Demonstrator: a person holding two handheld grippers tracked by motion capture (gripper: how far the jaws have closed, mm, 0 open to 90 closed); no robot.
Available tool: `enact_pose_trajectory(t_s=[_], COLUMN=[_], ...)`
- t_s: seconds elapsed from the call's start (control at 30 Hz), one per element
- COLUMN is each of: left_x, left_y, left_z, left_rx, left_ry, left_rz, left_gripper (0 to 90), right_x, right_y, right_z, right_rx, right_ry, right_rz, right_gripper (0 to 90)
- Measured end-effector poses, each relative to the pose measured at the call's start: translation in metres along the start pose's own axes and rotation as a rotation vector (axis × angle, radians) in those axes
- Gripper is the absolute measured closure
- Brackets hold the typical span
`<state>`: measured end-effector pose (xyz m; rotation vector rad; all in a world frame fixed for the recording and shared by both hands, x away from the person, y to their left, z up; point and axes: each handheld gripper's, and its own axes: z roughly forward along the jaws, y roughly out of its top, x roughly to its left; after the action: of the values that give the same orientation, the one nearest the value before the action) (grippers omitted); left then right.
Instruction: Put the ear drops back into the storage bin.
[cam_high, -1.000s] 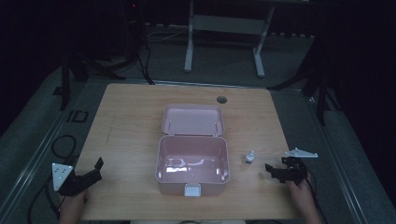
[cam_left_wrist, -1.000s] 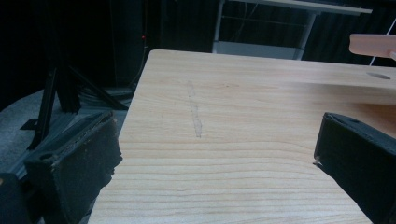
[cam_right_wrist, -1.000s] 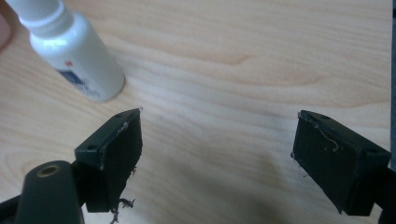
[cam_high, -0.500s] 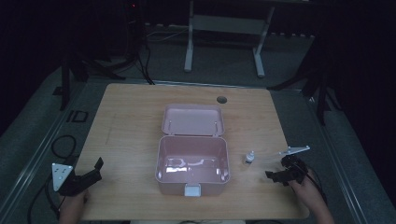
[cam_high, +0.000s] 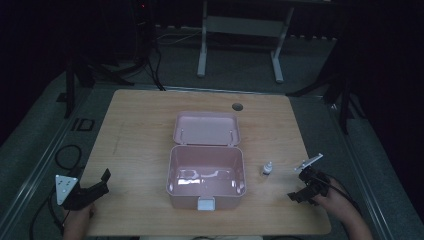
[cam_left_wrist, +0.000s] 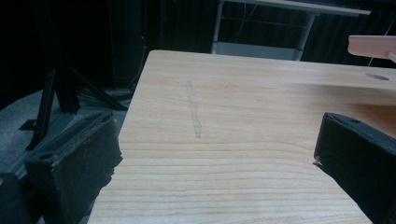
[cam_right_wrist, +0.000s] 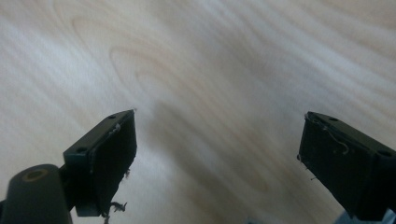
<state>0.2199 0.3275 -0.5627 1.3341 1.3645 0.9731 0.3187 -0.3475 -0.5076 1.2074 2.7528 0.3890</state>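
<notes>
Dark room, one lit wooden bench (cam_high: 140, 130). Both tongs gape empty: the right tongs (cam_high: 306, 190) at the near right edge, the left tongs (cam_high: 95, 188) far off. A small upright bottle (cam_high: 267, 169) stands just up-left of the right tongs, beside the open pink box (cam_high: 206, 175).

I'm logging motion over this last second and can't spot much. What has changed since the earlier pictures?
The right gripper drew back toward the person's edge of the table and a little outward, away from the small bottle, its jaws open and empty. The left gripper stayed where it was, open, and the pink box with its lid laid back and the bottle did not move.
</notes>
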Motion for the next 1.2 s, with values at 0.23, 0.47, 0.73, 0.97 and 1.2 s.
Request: enact_pose_trajectory(t_s=[0.23,0.47,0.73,0.97,1.2], left_x=[0.000,0.000,0.000,0.000,0.000], left_y=[0.000,0.000,0.000,0.000,0.000], left_z=[0.000,0.000,0.000,0.000,0.000], left_rx=[0.000,0.000,0.000,0.000,0.000], left_ry=[0.000,0.000,-0.002,-0.002,-0.002], left_rz=[0.000,0.001,0.000,0.000,-0.001], left_gripper=[0.4,0.5,0.5,0.5,0.4], right_x=[-0.002,0.004,0.009,0.010,0.004], right_y=[0.005,0.014,0.023,0.031,0.044], right_z=[-0.003,-0.004,0.000,-0.002,0.001], right_rx=[0.132,0.250,0.332,0.328,0.311], right_ry=[0.022,0.017,0.024,0.022,0.049], right_rz=[-0.025,-0.063,-0.089,-0.112,-0.101], right_gripper=[11.0,11.0,11.0,12.1,12.7])
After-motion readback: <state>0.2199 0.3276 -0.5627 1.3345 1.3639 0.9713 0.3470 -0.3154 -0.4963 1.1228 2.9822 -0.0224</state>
